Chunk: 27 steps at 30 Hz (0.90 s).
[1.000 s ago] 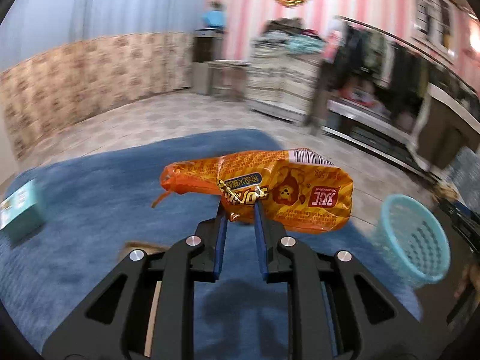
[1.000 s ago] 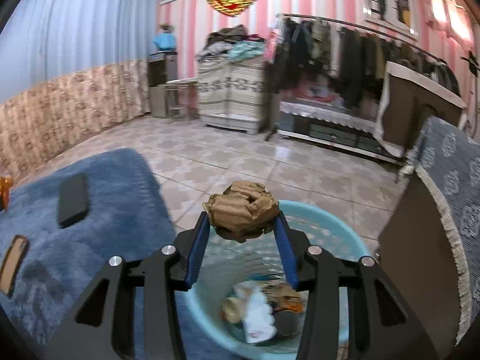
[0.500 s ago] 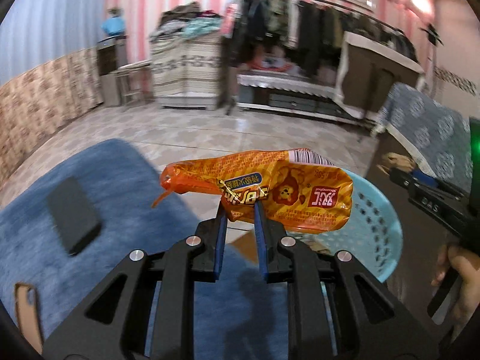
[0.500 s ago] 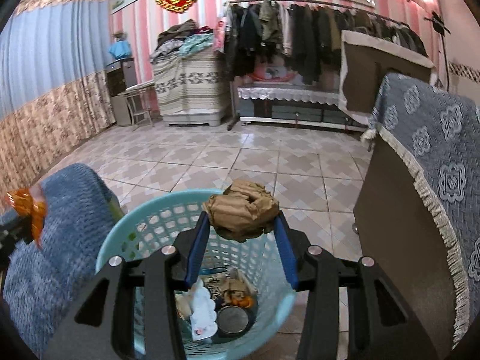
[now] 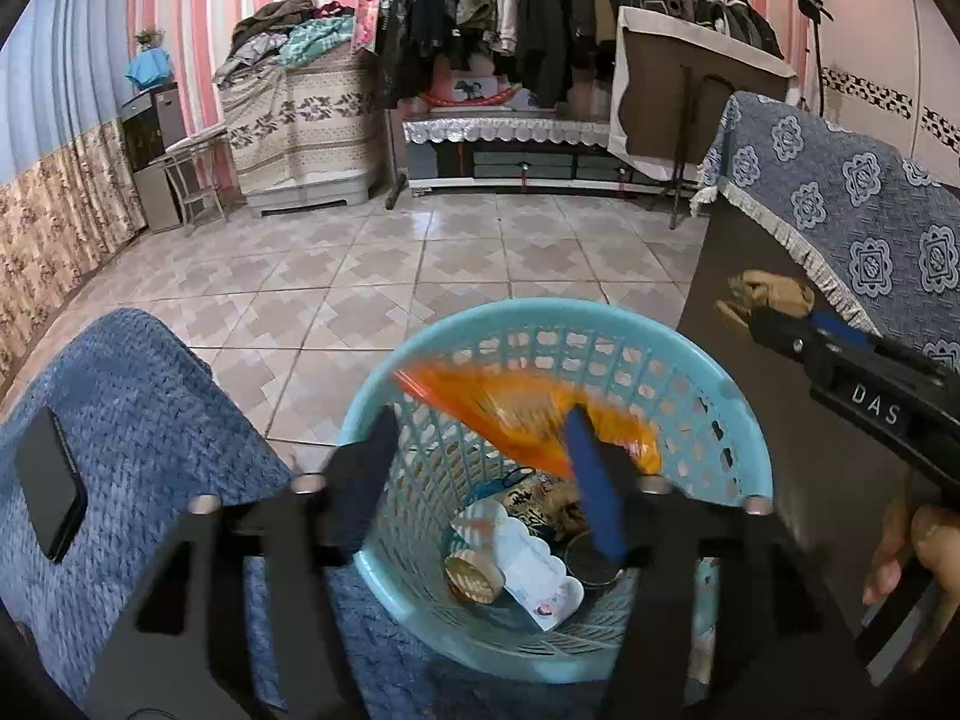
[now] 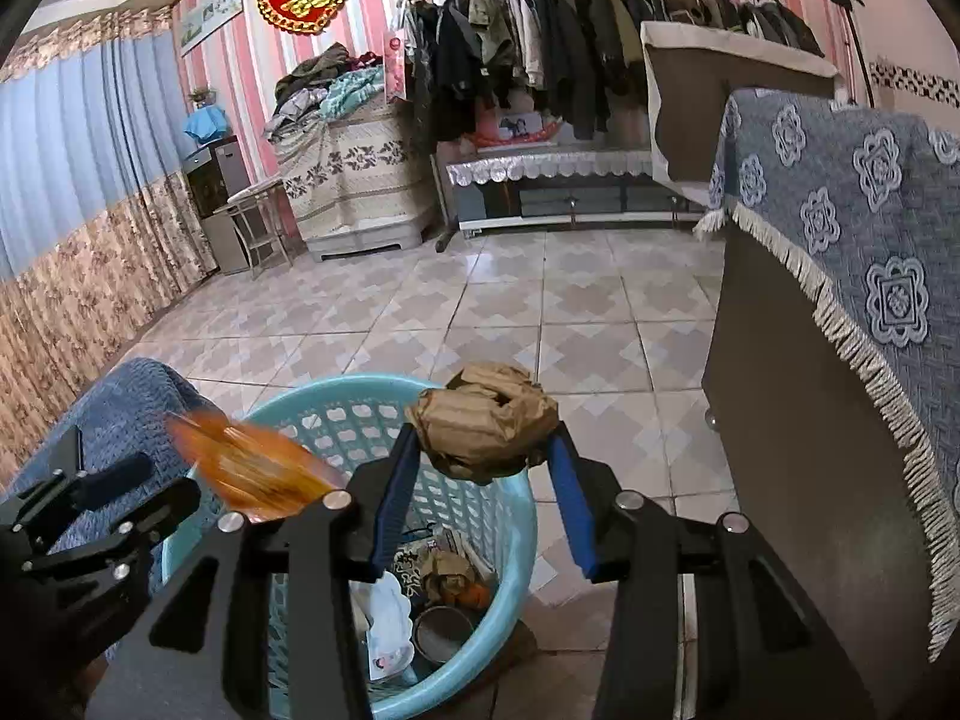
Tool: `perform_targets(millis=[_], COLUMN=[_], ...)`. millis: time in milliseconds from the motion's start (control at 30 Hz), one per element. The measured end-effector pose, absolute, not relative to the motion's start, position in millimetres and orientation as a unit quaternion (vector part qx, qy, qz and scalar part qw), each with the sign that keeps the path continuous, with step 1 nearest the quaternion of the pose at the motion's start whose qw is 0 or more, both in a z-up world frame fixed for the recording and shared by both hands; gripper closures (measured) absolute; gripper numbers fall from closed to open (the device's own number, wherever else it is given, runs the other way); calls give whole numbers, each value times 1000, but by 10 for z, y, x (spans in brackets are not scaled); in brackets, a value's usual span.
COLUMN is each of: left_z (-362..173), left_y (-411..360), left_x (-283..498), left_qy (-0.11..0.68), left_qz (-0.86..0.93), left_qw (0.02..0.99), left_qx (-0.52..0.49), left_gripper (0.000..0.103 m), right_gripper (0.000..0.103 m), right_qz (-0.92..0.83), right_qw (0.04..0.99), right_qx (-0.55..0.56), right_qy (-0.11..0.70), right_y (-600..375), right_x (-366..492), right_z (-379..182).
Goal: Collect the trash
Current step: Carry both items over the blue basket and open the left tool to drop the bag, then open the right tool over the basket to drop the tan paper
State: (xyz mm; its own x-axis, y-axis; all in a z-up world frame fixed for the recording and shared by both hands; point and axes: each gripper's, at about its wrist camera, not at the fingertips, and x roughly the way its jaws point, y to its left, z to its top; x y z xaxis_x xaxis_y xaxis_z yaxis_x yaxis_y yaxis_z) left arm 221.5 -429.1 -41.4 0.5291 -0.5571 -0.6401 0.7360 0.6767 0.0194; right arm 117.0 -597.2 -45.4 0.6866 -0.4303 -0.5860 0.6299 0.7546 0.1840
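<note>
A light blue plastic basket stands on the floor with several pieces of trash in it. My left gripper is open above the basket, its fingers blurred. The orange snack bag is blurred and falls between them over the basket's mouth; it also shows in the right wrist view. My right gripper is shut on a crumpled brown paper ball and holds it over the basket's right rim. The right gripper also shows in the left wrist view.
A blue knitted blanket with a black phone on it lies left of the basket. A dark cabinet under a blue patterned cloth stands right of it. Tiled floor and a clothes rack lie beyond.
My left gripper swung right over the basket, opened and let go of the orange bag, which now drops. My right gripper still holds the paper ball and shifted over the basket's right rim.
</note>
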Motion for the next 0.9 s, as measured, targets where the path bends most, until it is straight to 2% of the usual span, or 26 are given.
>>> perform_targets(millis=[67, 133, 200, 400, 600, 633, 700, 733, 800, 867, 900], left_z=[-399, -385, -347, -222, -176, -174, -154, -135, -92, -47, -21], left_y=[-4239, -4137, -4010, -3571, -3182, -3103, -2991, -2926, -2774, -2652, -2562], left_x=[2227, 2261, 2302, 2410, 2410, 2407, 2391, 2377, 2330, 2270, 2226], left_qy=[303, 300, 294, 283, 277, 280, 281, 280, 275, 270, 267], left_qz=[-365, -346, -327, -280, -234, -229, -219, -214, -203, -194, -186], left_qw=[868, 879, 890, 913, 928, 929, 931, 933, 937, 941, 943], left_qx=[144, 132, 118, 92, 83, 79, 74, 72, 67, 63, 63], left_gripper=[35, 23, 19, 12, 10, 10, 8, 8, 8, 8, 8], right_gripper=[59, 59, 59, 59, 57, 54, 40, 30, 25, 15, 13], right_qz=[-292, -289, -287, -275, -265, -264, -259, -261, -259, -263, -262], right_qw=[899, 900, 900, 904, 908, 909, 913, 916, 923, 926, 927], right_qx=[190, 185, 183, 170, 146, 144, 135, 126, 104, 92, 91], right_qy=[266, 270, 272, 280, 289, 289, 283, 278, 265, 256, 251], right_y=[-5975, -5957, -5943, -5835, -5653, -5626, -5549, -5507, -5389, -5296, -5264], right_x=[1180, 1198, 1227, 1371, 1561, 1577, 1591, 1588, 1581, 1564, 1548], right_z=[-461, -476, -480, -479, -479, -478, -448, -427, -348, -298, -269])
